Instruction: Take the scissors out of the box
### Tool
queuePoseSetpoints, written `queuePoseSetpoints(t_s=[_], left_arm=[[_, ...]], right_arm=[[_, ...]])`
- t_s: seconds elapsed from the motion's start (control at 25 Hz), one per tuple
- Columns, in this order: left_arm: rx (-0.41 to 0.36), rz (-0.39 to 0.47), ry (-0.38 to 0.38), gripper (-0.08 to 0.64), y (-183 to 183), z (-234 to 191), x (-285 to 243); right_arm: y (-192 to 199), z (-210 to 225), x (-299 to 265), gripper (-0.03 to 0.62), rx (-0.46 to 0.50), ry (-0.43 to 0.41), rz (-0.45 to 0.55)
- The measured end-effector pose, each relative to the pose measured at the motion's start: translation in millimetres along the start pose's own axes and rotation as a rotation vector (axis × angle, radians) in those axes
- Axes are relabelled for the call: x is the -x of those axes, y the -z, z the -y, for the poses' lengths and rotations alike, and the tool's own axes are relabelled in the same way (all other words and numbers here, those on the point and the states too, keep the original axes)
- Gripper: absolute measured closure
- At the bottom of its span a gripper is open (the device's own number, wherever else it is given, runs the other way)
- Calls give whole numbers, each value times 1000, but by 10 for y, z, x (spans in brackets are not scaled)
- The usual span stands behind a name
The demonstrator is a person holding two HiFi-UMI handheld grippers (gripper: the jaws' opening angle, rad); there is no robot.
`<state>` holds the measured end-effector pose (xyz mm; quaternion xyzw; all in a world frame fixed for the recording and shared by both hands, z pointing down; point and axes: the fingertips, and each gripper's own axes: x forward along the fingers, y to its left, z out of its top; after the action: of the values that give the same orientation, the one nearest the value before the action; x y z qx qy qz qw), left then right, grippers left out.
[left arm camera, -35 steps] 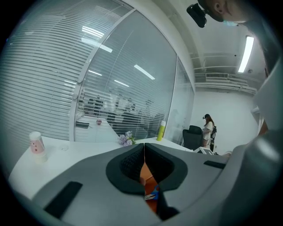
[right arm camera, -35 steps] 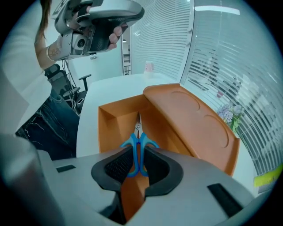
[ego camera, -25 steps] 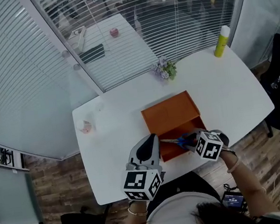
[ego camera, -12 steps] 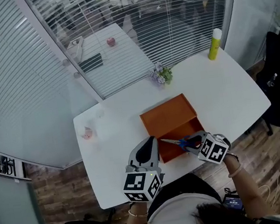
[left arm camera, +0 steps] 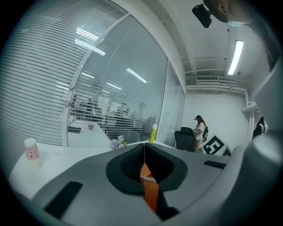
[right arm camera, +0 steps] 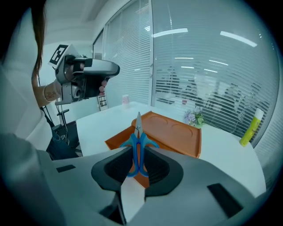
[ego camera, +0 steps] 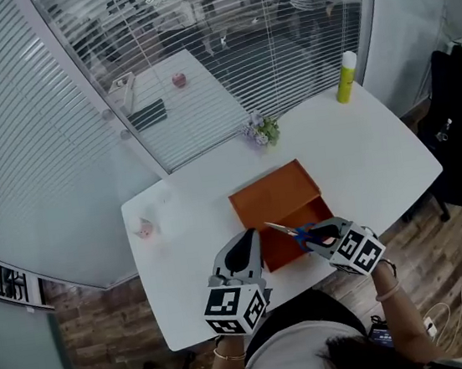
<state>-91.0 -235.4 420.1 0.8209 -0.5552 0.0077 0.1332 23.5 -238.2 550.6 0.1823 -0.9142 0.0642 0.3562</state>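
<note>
An orange box (ego camera: 271, 194) lies open on the white table (ego camera: 362, 154), its lid folded back. Blue-handled scissors (ego camera: 293, 231) hang just above the box's near end, blades together and pointing left. My right gripper (ego camera: 316, 236) is shut on the blue handles; in the right gripper view the scissors (right arm camera: 138, 140) stand between the jaws of this gripper (right arm camera: 138, 153) with the box (right arm camera: 177, 132) beyond. At the box's near left corner my left gripper (ego camera: 244, 248) is shut on the orange wall (left arm camera: 151, 194), which shows as a strip between its jaws (left arm camera: 145, 167).
A yellow bottle (ego camera: 342, 77) stands at the table's far right, a small flower pot (ego camera: 261, 130) behind the box, a pink-topped cup (ego camera: 144, 228) at the left. Glass walls with blinds stand close behind. A black chair (ego camera: 458, 124) is at the right.
My right gripper has risen a little with the scissors and rolled, so the blades now sit higher over the box. The left gripper has stayed on the box wall.
</note>
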Motion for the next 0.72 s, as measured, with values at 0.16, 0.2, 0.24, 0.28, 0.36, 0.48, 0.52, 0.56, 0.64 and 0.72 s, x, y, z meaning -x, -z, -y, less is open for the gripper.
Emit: queuePoseSetpoints(t_s=[0.16, 0.2, 0.24, 0.28, 0.36, 0.48, 0.52, 0.56, 0.64, 0.72], left_arm=[[-3, 6, 15, 540, -42, 50, -11], [-5, 6, 18, 540, -46, 63, -16], [-6, 7, 20, 540, -48, 77, -20], [-7, 7, 22, 540, -50, 90, -24], [-8, 7, 26, 540, -57, 113, -31], [-10, 5, 28, 540, -71, 126, -45], [-11, 5, 29, 540, -72, 134, -48], [-11, 4, 30, 540, -71, 146, -50], [-13, 5, 31, 540, -67, 171, -53], [-15, 6, 31, 540, -65, 184, -59]], right_arm=[[-130, 11, 80, 484, -47, 18, 67], [-160, 15, 100, 485, -57, 24, 85], [-185, 21, 121, 485, -67, 31, 102], [-210, 26, 143, 485, -75, 38, 119], [-269, 35, 187, 484, -96, 53, 156], [-374, 53, 248, 483, -138, 71, 222], [-394, 61, 269, 483, -149, 78, 242], [-408, 69, 292, 483, -158, 87, 260], [-436, 78, 339, 484, -169, 98, 290], [-468, 81, 381, 483, -183, 98, 319]])
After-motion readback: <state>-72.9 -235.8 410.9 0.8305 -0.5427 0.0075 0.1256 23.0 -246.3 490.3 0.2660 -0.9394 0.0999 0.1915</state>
